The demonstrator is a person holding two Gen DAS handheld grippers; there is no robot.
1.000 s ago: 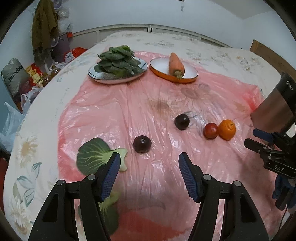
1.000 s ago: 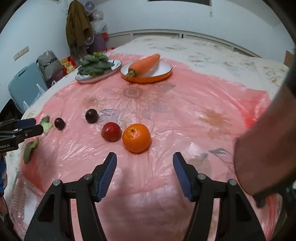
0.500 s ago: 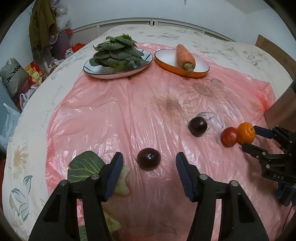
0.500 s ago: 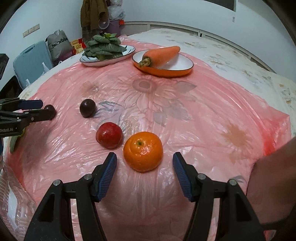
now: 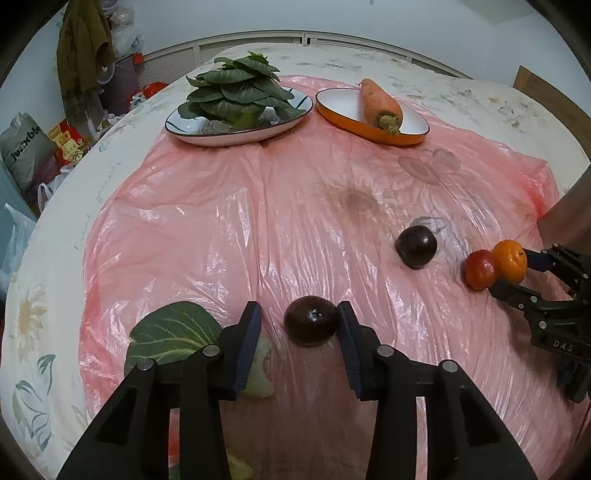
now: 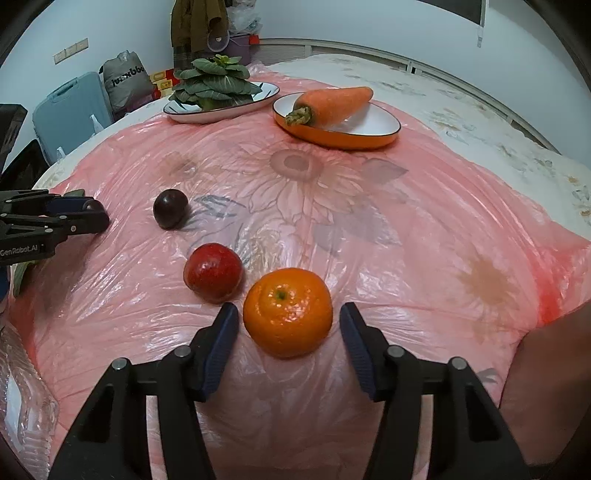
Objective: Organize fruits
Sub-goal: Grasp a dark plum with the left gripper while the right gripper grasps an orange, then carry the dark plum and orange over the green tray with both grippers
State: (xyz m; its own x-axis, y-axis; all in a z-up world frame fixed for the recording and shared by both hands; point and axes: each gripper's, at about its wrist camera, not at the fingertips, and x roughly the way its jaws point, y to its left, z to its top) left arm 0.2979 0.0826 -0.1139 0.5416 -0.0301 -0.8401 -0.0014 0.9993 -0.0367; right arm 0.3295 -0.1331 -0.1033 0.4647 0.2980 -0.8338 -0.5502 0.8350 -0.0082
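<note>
One plum (image 6: 92, 206) behind left gripper (image 6: 83, 216).

pale bluish wall (image 6: 369, 22) behind the floral-sheeted bed (image 5: 461, 99), olive coat (image 5: 79, 55) hanging left of the bed, grey sack (image 6: 127, 79) and blue folding thing (image 6: 70, 107) beside it, wooden panel (image 5: 546, 92) to its right

A carrot (image 5: 380, 105) lies in an orange dish (image 5: 343, 118) beside a plate (image 5: 207, 136) heaped with leafy greens (image 5: 236, 92).
</note>
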